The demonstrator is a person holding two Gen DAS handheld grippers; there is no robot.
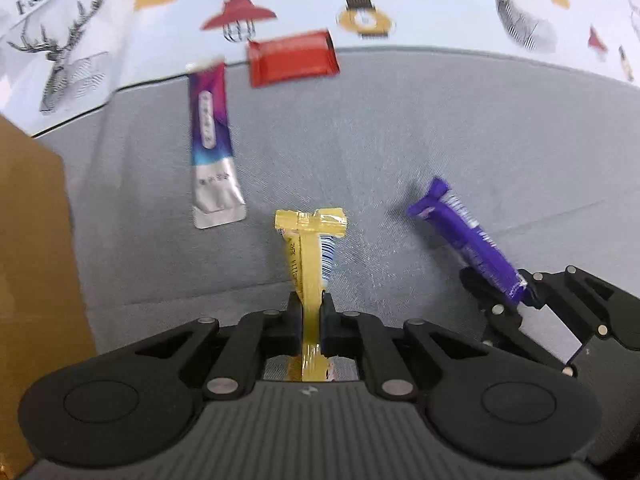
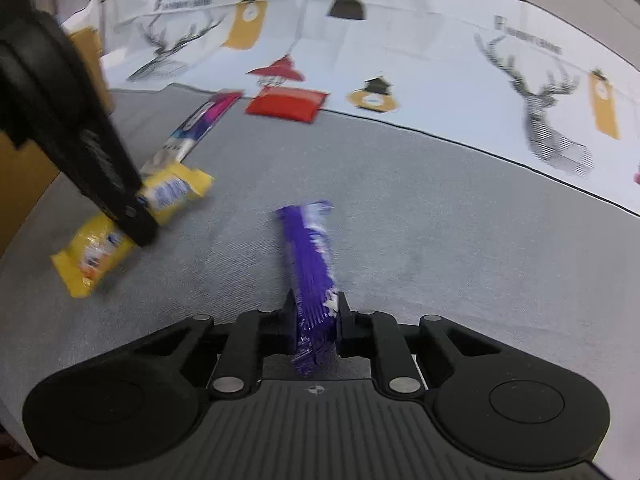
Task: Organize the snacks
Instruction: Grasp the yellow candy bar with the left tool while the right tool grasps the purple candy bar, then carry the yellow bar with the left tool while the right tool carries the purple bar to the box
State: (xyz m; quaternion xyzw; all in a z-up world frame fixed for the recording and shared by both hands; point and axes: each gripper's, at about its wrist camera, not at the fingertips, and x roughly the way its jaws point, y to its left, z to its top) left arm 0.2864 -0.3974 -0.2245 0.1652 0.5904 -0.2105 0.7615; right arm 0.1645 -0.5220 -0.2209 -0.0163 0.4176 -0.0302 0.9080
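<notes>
1. While both claws are squeezed shut, each one has a snack pinched in it. The left claw (image 1: 311,304) is clamped on the yellow bar (image 1: 310,248), and the right claw (image 2: 316,312) is clamped on the purple bar (image 2: 310,256).
2. The yellow bar is seen near the middle of the gray mat (image 1: 400,128), with the brown box (image 1: 36,240) at the far left. The purple bar is found to its right.
3. Two more snacks are left lying farther away: a silver pouch (image 1: 212,148) on the left and a red pack (image 1: 292,60) at the mat's far edge.
4. These bars are judged to be light and thin. Their shiny wrappers are likely slippery and crinkly, so they could be slid out of a weak pinch.
5. The yellow bar is held across its middle, which looks steady. The purple bar is held near one end, so its long free end may droop or swing.
6. A hard squeeze should be avoided, since what is inside could be crushed or snapped.
</notes>
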